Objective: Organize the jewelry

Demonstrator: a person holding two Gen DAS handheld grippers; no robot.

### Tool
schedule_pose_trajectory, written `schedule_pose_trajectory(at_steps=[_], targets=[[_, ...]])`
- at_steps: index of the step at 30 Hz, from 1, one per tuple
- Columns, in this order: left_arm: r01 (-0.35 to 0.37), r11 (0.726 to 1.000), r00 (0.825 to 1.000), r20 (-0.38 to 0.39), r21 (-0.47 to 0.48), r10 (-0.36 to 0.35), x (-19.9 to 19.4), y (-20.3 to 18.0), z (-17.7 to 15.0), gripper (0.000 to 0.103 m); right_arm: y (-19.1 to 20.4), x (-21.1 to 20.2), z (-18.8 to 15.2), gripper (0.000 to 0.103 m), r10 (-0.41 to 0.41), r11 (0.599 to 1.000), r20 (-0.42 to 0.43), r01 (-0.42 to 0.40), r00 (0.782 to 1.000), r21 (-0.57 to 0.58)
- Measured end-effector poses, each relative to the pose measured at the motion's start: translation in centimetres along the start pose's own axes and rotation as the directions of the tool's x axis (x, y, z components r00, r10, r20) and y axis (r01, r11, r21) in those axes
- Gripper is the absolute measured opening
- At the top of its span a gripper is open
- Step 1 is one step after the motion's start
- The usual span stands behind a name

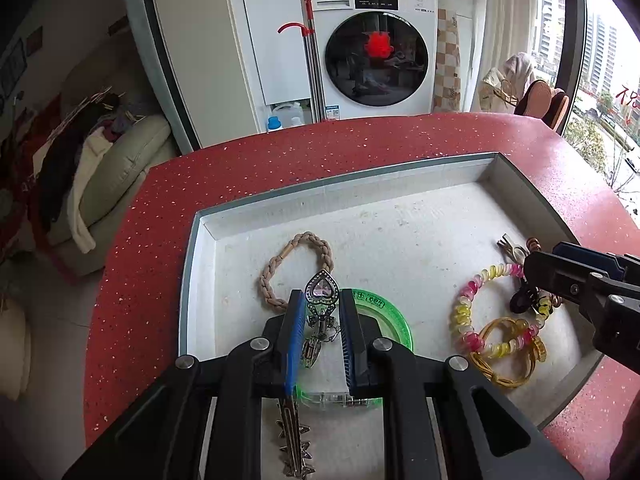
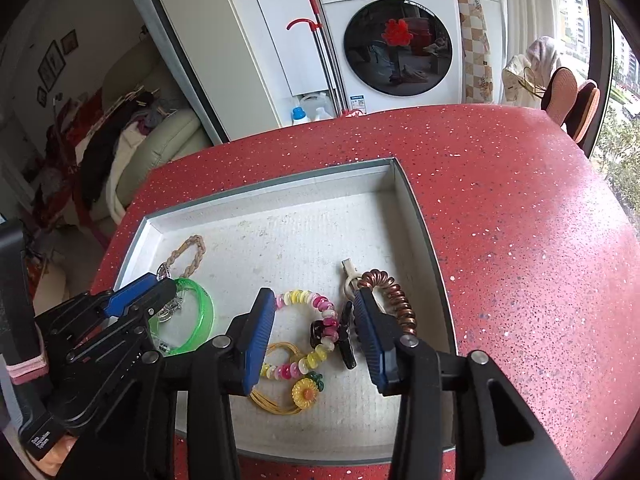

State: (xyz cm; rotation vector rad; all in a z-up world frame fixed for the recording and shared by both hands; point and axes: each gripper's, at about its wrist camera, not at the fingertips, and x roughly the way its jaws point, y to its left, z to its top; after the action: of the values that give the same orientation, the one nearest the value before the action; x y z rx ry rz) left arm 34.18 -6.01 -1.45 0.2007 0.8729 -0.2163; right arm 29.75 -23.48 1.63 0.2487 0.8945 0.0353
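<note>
A shallow white tray [image 1: 400, 200] with a grey rim sits on the red table. My left gripper [image 1: 320, 300] is shut on a silver heart-shaped hair clip [image 1: 321, 289], held over a green bangle [image 1: 394, 316]. A beige braided hair tie [image 1: 296, 268] lies to its left. My right gripper [image 2: 314, 308] is open above a pink and yellow spiral hair tie [image 2: 316, 308] and a dark claw clip [image 2: 344, 340]. A copper spiral tie [image 2: 394, 300] lies by its right finger. A yellow tie with a sunflower [image 2: 306, 394] lies below.
A spiked silver clip [image 1: 294, 440] lies at the tray's near edge. The red speckled table [image 2: 520, 240] extends right and back. A washing machine [image 1: 372, 40], a sofa [image 1: 120, 168] and chairs [image 2: 572, 96] stand beyond the table.
</note>
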Motion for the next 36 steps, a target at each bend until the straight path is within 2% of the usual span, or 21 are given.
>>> schedule_pose_trajectory(at_steps=[10,11,12,13,14,15,24,27,30,33,35,36], targets=[[0.032,0.999,0.999,0.025,-0.025,-0.032,-1.1,1.2,0.2,0.036,-0.8,-2.3,-1.2,0.046,0.01,0.999,0.045,-0.012,0.999,0.046],[0.035,0.999,0.999,0.026,-0.023,-0.034,-1.1,1.2,0.3,0.041,-0.8,-2.4,-1.3,0.046,0.013,0.999,0.043,-0.015,0.999,0.045],[0.033,0.999,0.999,0.028,-0.021,-0.033,-1.2,1.1,0.3,0.054,-0.7,-2.4,-1.4,0.046,0.013,0.999,0.04,-0.015,0.999,0.043],[0.028,0.999,0.999,0.035,-0.024,-0.027,-1.3,1.2,0.3,0.087,-0.7,-2.4,-1.5,0.046,0.013,0.999,0.038,-0.015,0.999,0.04],[0.023,0.999,0.998,0.058,-0.029,-0.021,-1.7,1.3,0.2,0.098,-0.6,-2.4,-1.6,0.046,0.014,0.999,0.037,-0.015,0.999,0.038],[0.021,0.999,0.997,0.077,-0.028,-0.019,-2.1,1.2,0.2,0.098,-0.5,-2.3,-1.7,0.046,0.014,0.999,0.033,-0.015,0.999,0.035],[0.017,1.0,0.997,0.076,-0.021,-0.015,-3.3,1.2,-0.2,0.098,0.0,-2.5,-2.8,0.047,0.006,1.0,0.012,-0.006,1.0,0.009],[0.011,1.0,0.996,0.084,-0.022,-0.009,-4.1,1.3,-0.7,0.103,0.3,-3.0,-3.2,0.054,0.004,1.0,0.018,-0.003,1.0,-0.003],[0.012,0.999,0.996,0.085,-0.037,-0.009,-4.7,1.6,-1.3,0.103,0.7,-3.6,-3.8,0.058,-0.003,1.0,0.026,0.004,1.0,-0.024],[0.016,0.999,0.997,0.073,-0.048,-0.012,-5.4,1.8,-2.2,0.103,1.3,-4.3,-4.8,0.067,-0.011,0.998,0.045,0.014,0.999,-0.054],[0.009,0.999,0.997,0.079,-0.053,-0.005,-6.2,1.8,-2.9,0.103,1.6,-5.0,-5.6,0.081,-0.018,0.997,0.068,0.023,0.998,-0.073],[0.004,0.999,0.997,0.082,-0.055,0.001,-6.6,1.8,-3.2,0.103,1.7,-5.3,-6.1,0.082,-0.02,0.996,0.079,0.026,0.997,-0.08]])
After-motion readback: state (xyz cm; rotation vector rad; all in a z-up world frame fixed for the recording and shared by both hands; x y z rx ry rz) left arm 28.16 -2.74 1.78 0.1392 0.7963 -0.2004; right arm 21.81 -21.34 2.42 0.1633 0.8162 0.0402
